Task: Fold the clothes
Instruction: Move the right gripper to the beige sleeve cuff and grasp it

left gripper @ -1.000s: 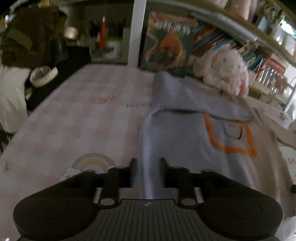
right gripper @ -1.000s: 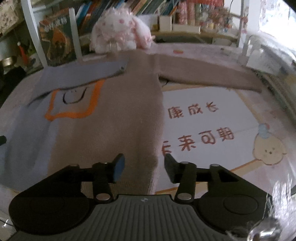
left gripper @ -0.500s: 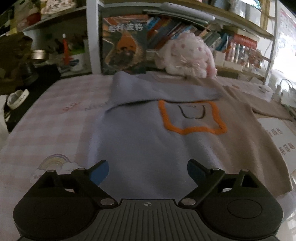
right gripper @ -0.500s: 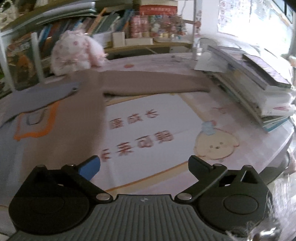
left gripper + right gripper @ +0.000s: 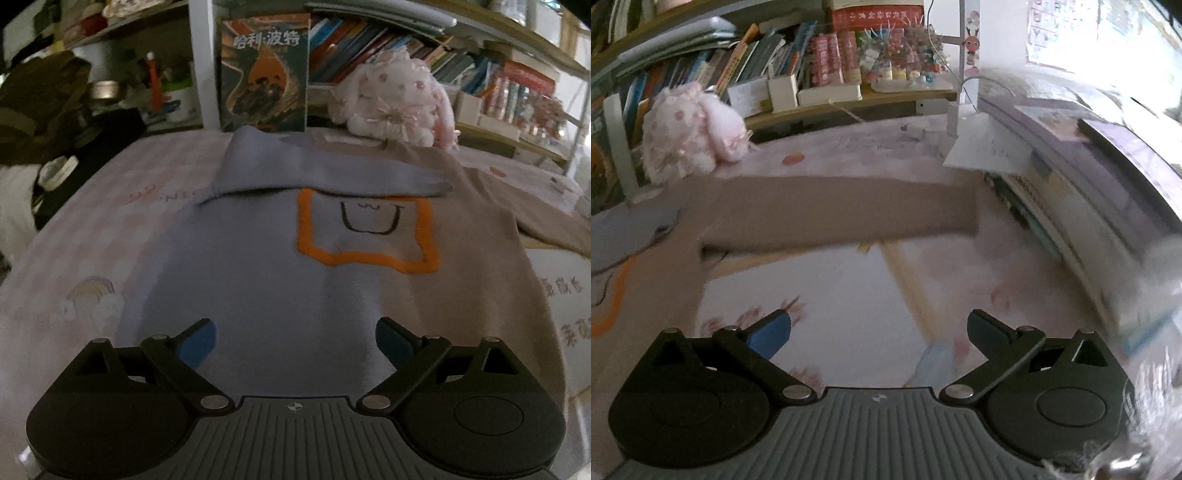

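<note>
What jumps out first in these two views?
The sweater spread on the table, half blue, half tan, with an orange-outlined square and a smile on its chest; its blue sleeve is folded across it. In the right view the tan sleeve lies stretched out toward a stack of books. A pink plush bunny sits at the back by the bookshelf; both the left gripper and the right gripper are open and empty.

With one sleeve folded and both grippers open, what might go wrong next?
1. The brown sleeve ends beside the stack of books; the right gripper may bump them when reaching for it.
2. The blue sleeve lies loosely across the sweater; tugging the sweater could undo that fold.
</note>
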`<state>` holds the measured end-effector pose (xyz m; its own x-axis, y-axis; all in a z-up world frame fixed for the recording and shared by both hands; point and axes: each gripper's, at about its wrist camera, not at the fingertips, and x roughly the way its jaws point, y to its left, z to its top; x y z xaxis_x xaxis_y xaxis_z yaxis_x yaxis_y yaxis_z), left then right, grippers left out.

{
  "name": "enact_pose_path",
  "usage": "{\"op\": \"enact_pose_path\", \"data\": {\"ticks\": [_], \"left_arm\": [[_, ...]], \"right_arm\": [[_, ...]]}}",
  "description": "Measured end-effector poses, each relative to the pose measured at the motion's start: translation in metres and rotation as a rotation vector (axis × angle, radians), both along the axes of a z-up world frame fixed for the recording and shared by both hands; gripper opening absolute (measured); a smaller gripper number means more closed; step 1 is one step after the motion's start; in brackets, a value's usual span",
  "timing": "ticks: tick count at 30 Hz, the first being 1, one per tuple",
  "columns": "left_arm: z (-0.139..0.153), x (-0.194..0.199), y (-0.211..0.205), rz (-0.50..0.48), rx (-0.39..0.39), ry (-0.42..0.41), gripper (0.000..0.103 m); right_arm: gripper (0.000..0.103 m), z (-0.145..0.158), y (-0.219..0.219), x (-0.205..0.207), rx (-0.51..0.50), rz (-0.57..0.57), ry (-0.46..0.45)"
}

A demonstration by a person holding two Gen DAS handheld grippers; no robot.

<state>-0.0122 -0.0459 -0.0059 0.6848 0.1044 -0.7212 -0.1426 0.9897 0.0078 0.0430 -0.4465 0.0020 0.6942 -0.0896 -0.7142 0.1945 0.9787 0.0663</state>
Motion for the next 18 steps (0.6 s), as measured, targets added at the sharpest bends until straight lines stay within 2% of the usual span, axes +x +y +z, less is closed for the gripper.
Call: {"op": "enact_pose_path", "data": {"ticks": [5, 9, 13, 18], "left_arm": [[-0.002, -0.004, -0.033, 0.093, -0.004, 0.026, 0.096], [-0.001, -0.010, -0.057, 0.125, 0.003, 0.032, 0.096], [0.000, -0.013, -0.071, 0.159, 0.006, 0.038, 0.096], [-0.002, -0.016, -0.082, 0.185, 0.017, 0.075, 0.096]], "right_arm": [[0.103, -0.010, -0.041, 0.037, 0.078, 0.012, 0.034], [0.102, -0.014, -0.063, 0.054, 0.143, 0.017, 0.048], [0.102, -0.017, -0.072, 0.061, 0.188, 0.020, 0.048], [0.102, -0.024, -0.074, 0.068, 0.191, -0.044, 0.010]]}}
